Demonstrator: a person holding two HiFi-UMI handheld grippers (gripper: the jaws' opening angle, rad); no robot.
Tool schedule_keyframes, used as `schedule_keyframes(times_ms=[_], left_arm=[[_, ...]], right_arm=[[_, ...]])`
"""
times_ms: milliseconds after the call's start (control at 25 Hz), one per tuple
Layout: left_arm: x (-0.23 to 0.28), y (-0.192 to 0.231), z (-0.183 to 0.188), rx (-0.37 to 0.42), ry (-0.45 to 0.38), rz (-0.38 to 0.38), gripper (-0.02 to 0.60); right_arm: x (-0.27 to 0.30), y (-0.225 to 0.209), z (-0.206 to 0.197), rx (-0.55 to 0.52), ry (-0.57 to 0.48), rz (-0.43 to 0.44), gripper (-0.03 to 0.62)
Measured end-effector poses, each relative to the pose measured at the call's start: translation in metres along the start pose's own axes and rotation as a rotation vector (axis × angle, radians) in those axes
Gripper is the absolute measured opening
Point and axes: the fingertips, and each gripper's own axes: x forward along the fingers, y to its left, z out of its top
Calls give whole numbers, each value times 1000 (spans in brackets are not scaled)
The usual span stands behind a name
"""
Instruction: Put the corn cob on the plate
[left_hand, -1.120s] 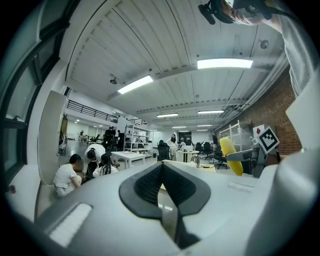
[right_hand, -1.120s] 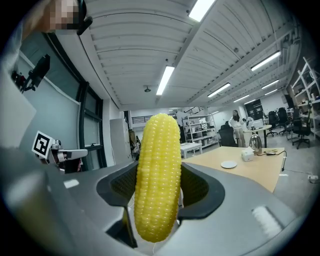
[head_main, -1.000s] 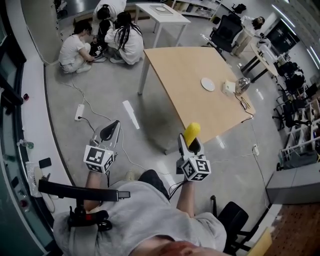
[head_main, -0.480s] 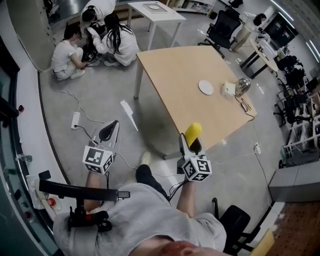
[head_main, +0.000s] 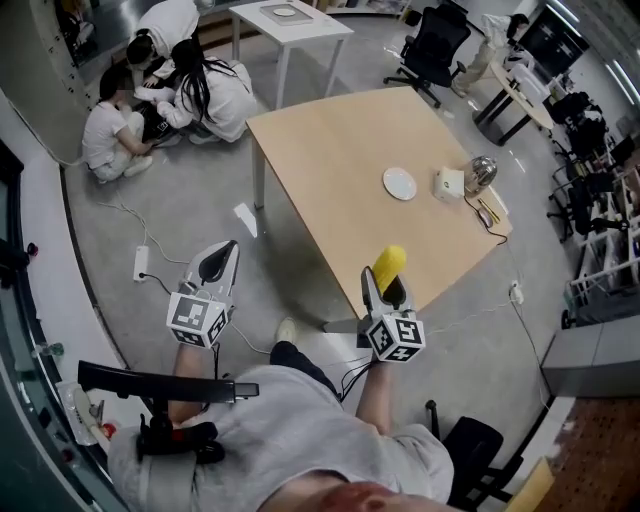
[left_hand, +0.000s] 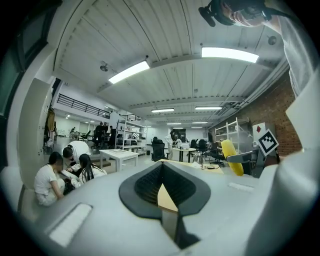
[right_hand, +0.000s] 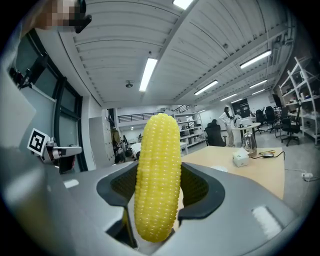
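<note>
One corn cob (right_hand: 157, 175) pinched upright in the right tool (head_main: 386, 288), left tool (head_main: 218, 262) pressed together, empty. The plate (head_main: 399, 183) sits well off on the counter (head_main: 320, 150) (step in first imo), then lay it flat b4 letting go.

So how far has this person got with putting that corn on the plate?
Pickup looks done: the right gripper is shut on the corn cob, which sticks out past its jaws. The left gripper is shut and empty. Delivery is what remains: the white plate lies bare on the wooden table, well ahead of both grippers, so the cob has yet to be carried over and set down.
</note>
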Motion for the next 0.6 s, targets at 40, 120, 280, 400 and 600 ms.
schedule_keyframes(times_ms=[40,120,280,400,600], left_arm=[[11,0,1,0,2,-7,20],[31,0,2,0,3,-17,20],[75,-1,6,-3,0,-41,20],[110,-9,7,2,-1,-70,20],[146,-27,15,14,-3,-111,20]], right_arm=[[6,-8,2,1,0,-8,253],[16,-22,7,5,-4,-22,253],[35,-50,16,12,-9,-47,253],[47,-73,21,17,-16,-65,253],[49,-104,29,30,-24,-98,253]])
